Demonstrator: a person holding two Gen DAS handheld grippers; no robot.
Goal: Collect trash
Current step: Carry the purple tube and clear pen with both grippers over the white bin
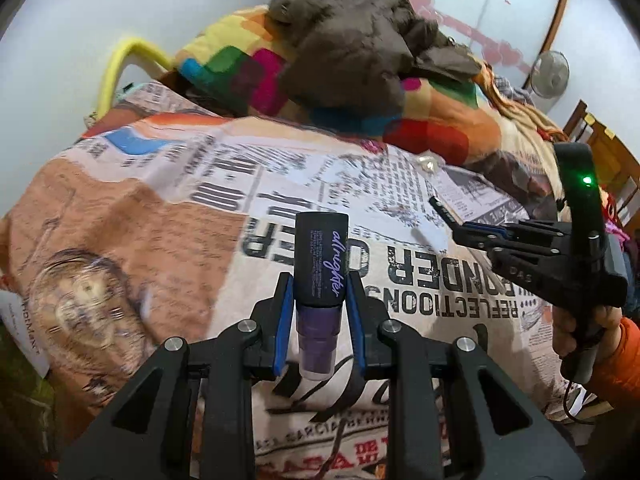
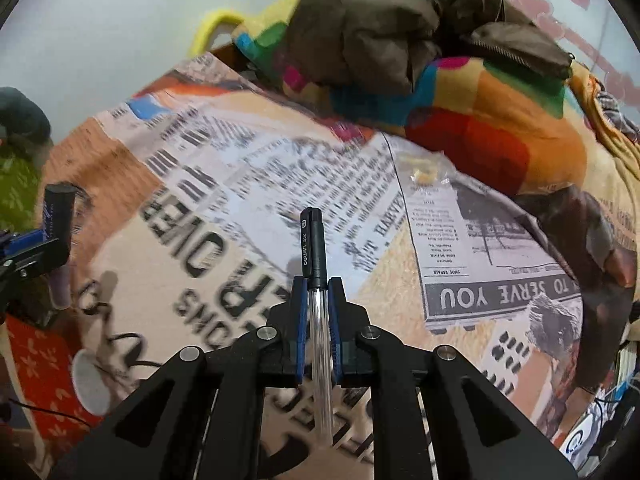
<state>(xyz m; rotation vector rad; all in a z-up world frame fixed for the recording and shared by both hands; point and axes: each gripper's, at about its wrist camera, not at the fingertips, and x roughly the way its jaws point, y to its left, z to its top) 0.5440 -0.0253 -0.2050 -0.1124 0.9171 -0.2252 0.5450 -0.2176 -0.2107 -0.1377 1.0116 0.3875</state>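
My left gripper [image 1: 320, 286] is shut on a black and purple spray bottle [image 1: 320, 264] marked "all nighter", held above the newspaper-print bedspread [image 1: 160, 208]. The bottle also shows at the left edge of the right wrist view [image 2: 58, 210]. My right gripper [image 2: 318, 290] is shut on a clear pen with a black cap [image 2: 314, 248], above the same bedspread [image 2: 460, 248]. The right gripper shows in the left wrist view [image 1: 476, 236], with the pen's cap [image 1: 440, 208] sticking out. A small crumpled clear wrapper [image 2: 426, 170] lies near the blankets; it also shows in the left wrist view [image 1: 428, 164].
A colourful blanket [image 1: 248, 68] with a brown jacket [image 1: 360, 40] on it is piled at the far side of the bed. A yellow bed frame [image 1: 120, 60], a white wall and a fan [image 1: 550, 74] stand behind. Wooden furniture [image 1: 612, 152] is at the right.
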